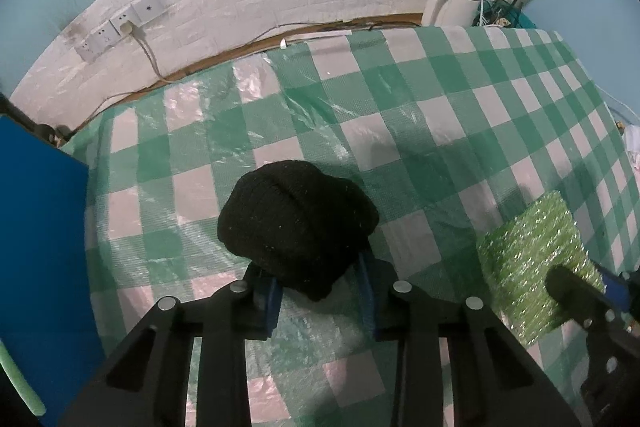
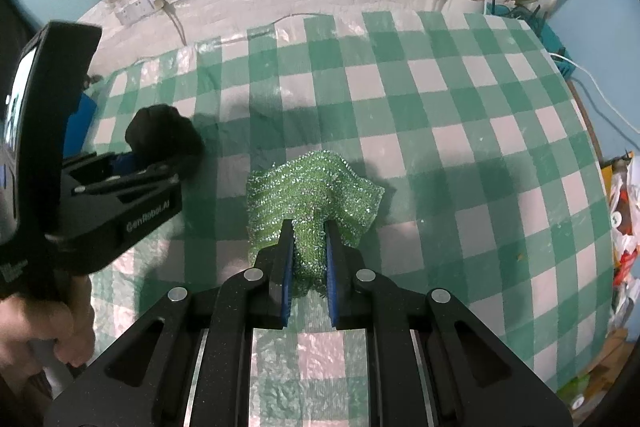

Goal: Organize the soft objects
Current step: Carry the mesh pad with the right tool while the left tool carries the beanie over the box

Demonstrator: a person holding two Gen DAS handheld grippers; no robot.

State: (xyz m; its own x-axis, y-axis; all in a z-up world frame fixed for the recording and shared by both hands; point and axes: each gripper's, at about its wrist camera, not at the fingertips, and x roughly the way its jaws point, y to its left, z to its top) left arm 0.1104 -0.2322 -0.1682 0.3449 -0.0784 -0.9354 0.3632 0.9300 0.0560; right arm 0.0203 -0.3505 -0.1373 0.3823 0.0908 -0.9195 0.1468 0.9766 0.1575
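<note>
Black knit hat (image 1: 298, 223), glittery green scrubber (image 2: 316, 187), green-and-white checked cloth (image 1: 440, 115)

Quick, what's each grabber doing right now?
Left gripper: closed on the black knit hat.
Right gripper: closed on the sparkly green cloth.

table (image 1: 460, 115) wearing a green-and-white checked cloth under crinkly clear plastic, black knit hat (image 1: 296, 227) sitting near the left side, sparkly green scrubber cloth (image 2: 316, 195) lying to its right, white kettle (image 1: 452, 3) standing at the far right edge
</note>
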